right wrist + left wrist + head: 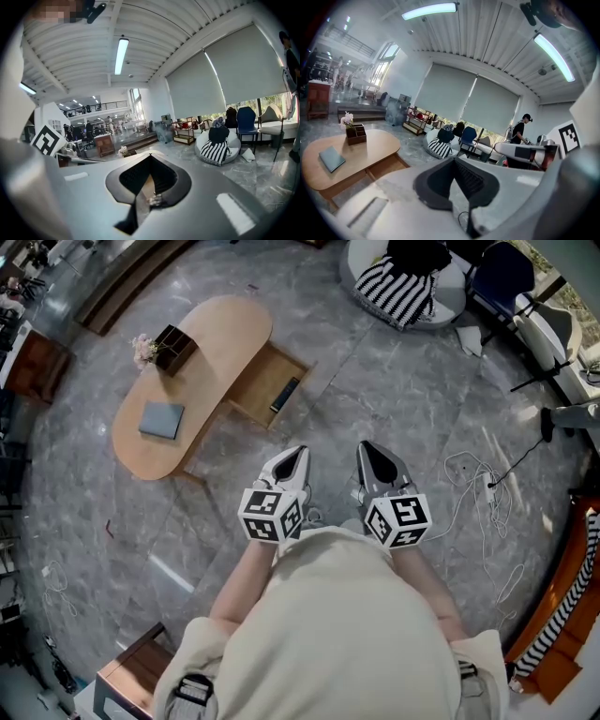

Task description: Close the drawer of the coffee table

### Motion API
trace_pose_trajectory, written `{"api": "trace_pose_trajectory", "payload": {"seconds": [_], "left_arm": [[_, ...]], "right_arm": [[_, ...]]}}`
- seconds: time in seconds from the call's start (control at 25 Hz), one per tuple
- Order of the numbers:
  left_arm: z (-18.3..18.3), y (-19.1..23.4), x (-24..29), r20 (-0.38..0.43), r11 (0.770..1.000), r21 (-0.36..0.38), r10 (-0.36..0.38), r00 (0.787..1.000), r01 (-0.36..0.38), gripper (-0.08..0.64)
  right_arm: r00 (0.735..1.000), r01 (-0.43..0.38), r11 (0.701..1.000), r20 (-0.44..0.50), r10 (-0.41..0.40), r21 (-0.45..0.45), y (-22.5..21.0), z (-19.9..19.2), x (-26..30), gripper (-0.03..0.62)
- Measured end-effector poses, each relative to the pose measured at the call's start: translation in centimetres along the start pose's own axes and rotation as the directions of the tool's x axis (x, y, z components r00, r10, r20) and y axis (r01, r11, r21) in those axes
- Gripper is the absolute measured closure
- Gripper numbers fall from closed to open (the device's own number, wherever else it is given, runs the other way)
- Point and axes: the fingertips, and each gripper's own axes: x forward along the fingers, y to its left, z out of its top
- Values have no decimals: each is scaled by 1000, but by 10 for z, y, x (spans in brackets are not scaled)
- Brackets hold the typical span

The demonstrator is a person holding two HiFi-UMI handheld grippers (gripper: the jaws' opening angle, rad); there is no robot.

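Observation:
A light wooden coffee table (211,352) stands ahead and to the left on the grey marble floor. Its drawer (269,383) is pulled out on the right side, with a dark flat object (284,396) lying inside. The table top (370,150) and the open drawer (386,165) also show low at the left of the left gripper view. My left gripper (298,452) and right gripper (367,447) are held side by side in front of me, both shut and empty, well short of the drawer. Both point forward over the floor.
On the table top lie a grey-blue book (161,420) and a dark organiser box with flowers (169,346). A striped cushion on a white beanbag (398,292) sits ahead right. Cables (487,486) trail across the floor at right. A dark wooden cabinet (131,681) is low left.

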Motion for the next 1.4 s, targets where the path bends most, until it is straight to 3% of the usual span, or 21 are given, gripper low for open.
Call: {"api": "trace_pose_trajectory", "payload": {"seconds": [0.36, 0.76, 1.0, 1.4], "left_arm": [[11, 29, 4, 2, 998, -40, 50, 999, -49, 560], [28, 69, 38, 27, 977, -94, 193, 981, -190, 560], [56, 82, 83, 59, 951, -146, 285, 957, -274, 560], [97, 97, 137, 98, 881, -238, 442, 892, -410, 560]], "right_arm": [[999, -40, 999, -23, 40, 0, 5, 7, 35, 591], [987, -153, 988, -42, 152, -12, -21, 24, 103, 591], [969, -241, 970, -61, 238, -43, -60, 55, 154, 591], [913, -400, 912, -129, 388, -87, -103, 92, 225, 591]]}}
